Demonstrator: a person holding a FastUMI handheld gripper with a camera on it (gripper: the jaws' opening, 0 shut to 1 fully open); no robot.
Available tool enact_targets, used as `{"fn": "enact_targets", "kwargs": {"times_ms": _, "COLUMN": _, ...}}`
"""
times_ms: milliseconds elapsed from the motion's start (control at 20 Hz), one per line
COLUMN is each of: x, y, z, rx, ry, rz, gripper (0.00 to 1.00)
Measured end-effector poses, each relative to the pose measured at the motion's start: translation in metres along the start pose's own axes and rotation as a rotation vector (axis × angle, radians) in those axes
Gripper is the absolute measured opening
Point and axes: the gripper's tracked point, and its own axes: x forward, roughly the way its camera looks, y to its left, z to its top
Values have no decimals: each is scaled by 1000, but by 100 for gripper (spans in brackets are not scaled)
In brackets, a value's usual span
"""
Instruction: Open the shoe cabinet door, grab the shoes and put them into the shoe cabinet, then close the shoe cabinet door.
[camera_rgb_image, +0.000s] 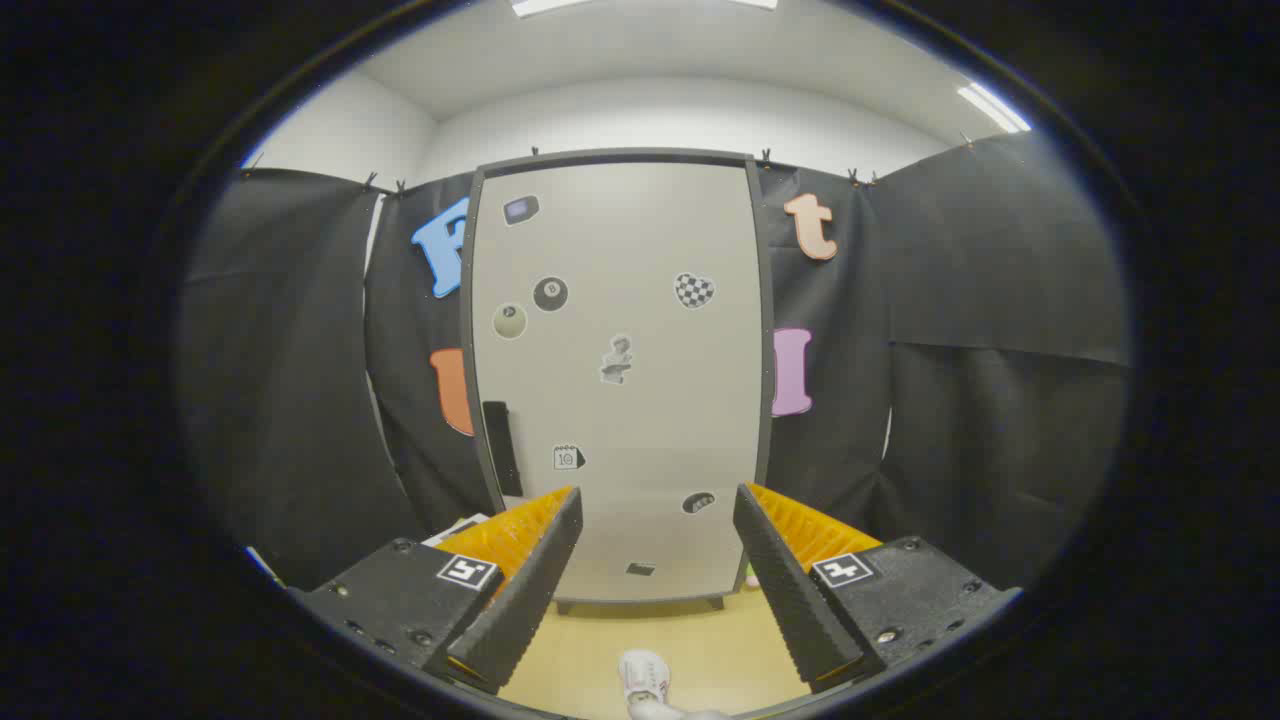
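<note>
Down between the fingers, we're seeing a white shoe lying on the tan floor, bare floor around it. We're holding the gripper spread wide, gripping nothing. Beyond the fingertips the shoe cabinet is standing with door shut, black handle at its left edge.

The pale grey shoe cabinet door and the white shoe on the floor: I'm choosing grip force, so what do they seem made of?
The pale grey shoe cabinet door looks like a matte laminate or painted panel: flat, even, glare-free, with stickers. The white shoe may be soft synthetic or leather; too little shows. The open gripper holds nothing.
</note>
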Motion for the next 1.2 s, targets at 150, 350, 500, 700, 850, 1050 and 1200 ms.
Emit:
{"fn": "enact_targets", "kwargs": {"times_ms": 150, "x": 6, "y": 4, "z": 0, "rx": -4, "ry": 0, "rz": 1, "gripper": 99}}
{"fn": "enact_targets", "kwargs": {"times_ms": 350, "x": 14, "y": 10, "z": -1, "rx": -12, "ry": 1, "rz": 5, "gripper": 100}}
{"fn": "enact_targets", "kwargs": {"times_ms": 500, "x": 21, "y": 12, "z": 0, "rx": -15, "ry": -2, "rz": 2, "gripper": 100}}
{"fn": "enact_targets", "kwargs": {"times_ms": 700, "x": 35, "y": 25, "z": -6, "rx": -15, "ry": 1, "rz": 7, "gripper": 99}}
{"fn": "enact_targets", "kwargs": {"times_ms": 850, "x": 52, "y": 42, "z": -13, "rx": -21, "ry": 1, "rz": 14, "gripper": 99}}
{"fn": "enact_targets", "kwargs": {"times_ms": 1050, "x": 82, "y": 74, "z": -27, "rx": -12, "ry": 23, "rz": 49, "gripper": 99}}
{"fn": "enact_targets", "kwargs": {"times_ms": 1200, "x": 108, "y": 103, "z": -39, "rx": 10, "ry": 50, "rz": 88, "gripper": 99}}
